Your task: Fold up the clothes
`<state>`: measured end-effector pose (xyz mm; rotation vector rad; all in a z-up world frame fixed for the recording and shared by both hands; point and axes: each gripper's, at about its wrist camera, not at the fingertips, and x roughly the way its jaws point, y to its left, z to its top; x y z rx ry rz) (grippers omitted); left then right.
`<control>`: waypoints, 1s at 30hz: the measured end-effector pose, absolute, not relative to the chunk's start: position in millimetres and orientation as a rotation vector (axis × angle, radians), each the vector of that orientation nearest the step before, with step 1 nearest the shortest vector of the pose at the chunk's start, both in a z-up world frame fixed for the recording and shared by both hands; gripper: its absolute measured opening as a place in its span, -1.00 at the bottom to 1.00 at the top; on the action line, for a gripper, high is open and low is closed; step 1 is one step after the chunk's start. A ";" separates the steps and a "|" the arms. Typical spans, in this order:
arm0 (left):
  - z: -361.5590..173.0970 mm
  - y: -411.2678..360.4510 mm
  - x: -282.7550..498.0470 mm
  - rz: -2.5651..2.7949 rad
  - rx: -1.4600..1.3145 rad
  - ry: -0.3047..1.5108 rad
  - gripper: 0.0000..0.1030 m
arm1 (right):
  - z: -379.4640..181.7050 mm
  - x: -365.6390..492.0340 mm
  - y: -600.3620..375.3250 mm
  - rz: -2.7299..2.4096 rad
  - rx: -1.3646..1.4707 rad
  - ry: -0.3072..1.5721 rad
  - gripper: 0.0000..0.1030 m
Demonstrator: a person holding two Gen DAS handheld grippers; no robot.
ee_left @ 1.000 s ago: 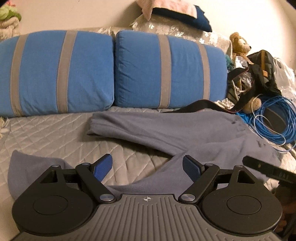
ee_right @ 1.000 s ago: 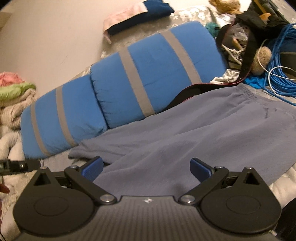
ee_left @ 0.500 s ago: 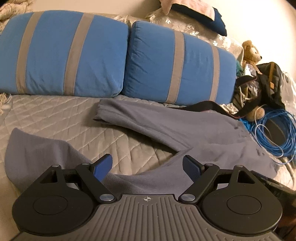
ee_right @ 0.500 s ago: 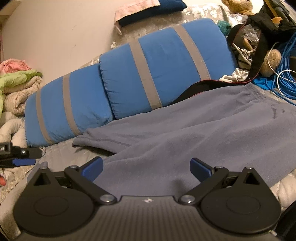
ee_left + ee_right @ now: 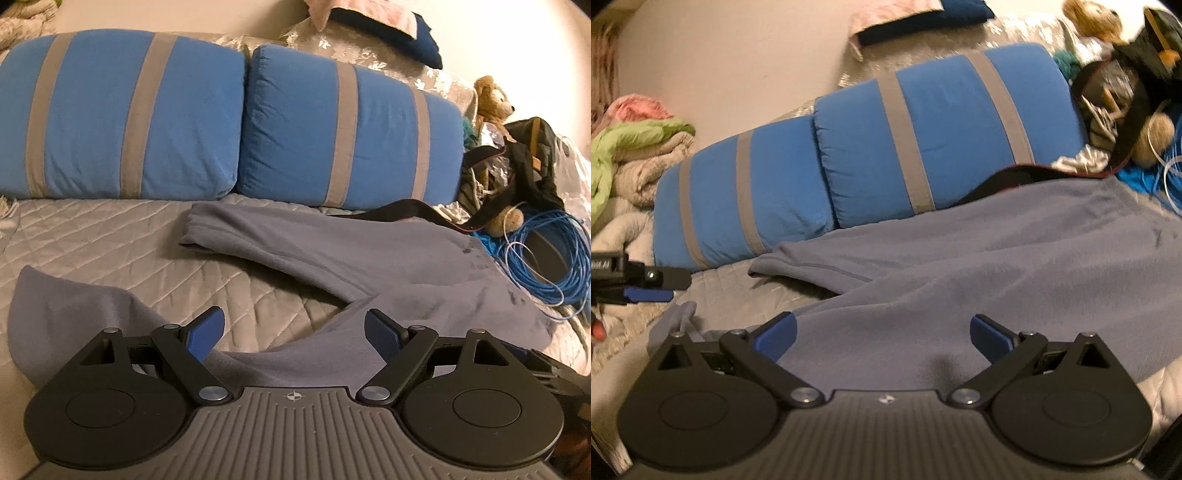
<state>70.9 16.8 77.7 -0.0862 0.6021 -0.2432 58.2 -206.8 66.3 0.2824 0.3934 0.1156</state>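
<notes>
Grey pants spread flat on quilt, legs apart. Left gripper released, over near leg. Right gripper released, over pants. Black bag stuffed, contents unclear.

Grey trousers: soft, matt fleece-like cloth with a fine nap, lying on a quilted bedspread of pale grey fabric stitched in diamonds, faintly sheened. Two pillows: matt blue woven cotton-like cloth with flat grey bands; teddy bear shaggy tan plush, cable coil smooth blue plastic sheathing, slightly glossy. Left gripper: matt black plastic arms with small bright metal pivot pins, ribbed grey body, and blue pads that look finely textured, perhaps rubber, though the view is too soft to be sure.
</notes>
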 end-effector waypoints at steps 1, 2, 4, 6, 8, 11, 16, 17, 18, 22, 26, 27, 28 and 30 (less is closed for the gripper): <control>77.5 19.3 70.8 -0.239 -0.099 0.604 0.61 | 67.1 57.3 -204.8 0.119 0.267 0.389 1.00; 77.5 21.6 70.7 -0.237 -0.110 0.605 0.61 | 67.7 56.3 -202.6 0.122 0.251 0.385 1.00; 77.3 25.3 70.3 -0.229 -0.122 0.606 0.61 | 69.0 54.6 -198.7 0.126 0.224 0.382 1.00; 76.8 27.5 69.6 -0.216 -0.119 0.610 0.61 | 70.5 52.9 -195.5 0.133 0.202 0.378 1.00; 75.7 28.5 69.9 -0.199 -0.108 0.621 0.61 | 72.0 51.3 -192.7 0.137 0.181 0.374 1.00; 73.3 30.5 70.6 -0.168 -0.091 0.639 0.61 | 73.9 48.3 -190.2 0.144 0.159 0.368 1.00; 67.9 38.6 72.7 -0.125 -0.111 0.675 0.61 | 76.7 42.8 -184.1 0.211 0.132 0.360 1.00; 67.0 40.3 73.2 -0.123 -0.119 0.681 0.61 | 76.6 41.7 -181.4 0.229 0.119 0.360 1.00; 66.4 41.8 73.4 -0.122 -0.124 0.685 0.61 | 76.4 40.9 -178.3 0.249 0.103 0.362 1.00; 65.5 45.9 73.0 -0.120 -0.130 0.692 0.61 | 74.5 38.2 -165.1 0.309 0.031 0.374 1.00; 65.9 47.8 72.9 -0.116 -0.136 0.685 0.61 | 71.7 34.0 -154.1 0.336 -0.041 0.379 1.00; 65.5 48.9 73.4 -0.112 -0.139 0.684 0.61 | 71.2 33.2 -152.2 0.336 -0.054 0.380 1.00; 65.3 50.6 74.0 -0.105 -0.145 0.683 0.61 | 70.6 32.8 -150.8 0.335 -0.063 0.382 1.00; 64.9 55.7 76.5 -0.095 -0.166 0.682 0.61 | 69.7 31.9 -148.4 0.330 -0.079 0.386 1.00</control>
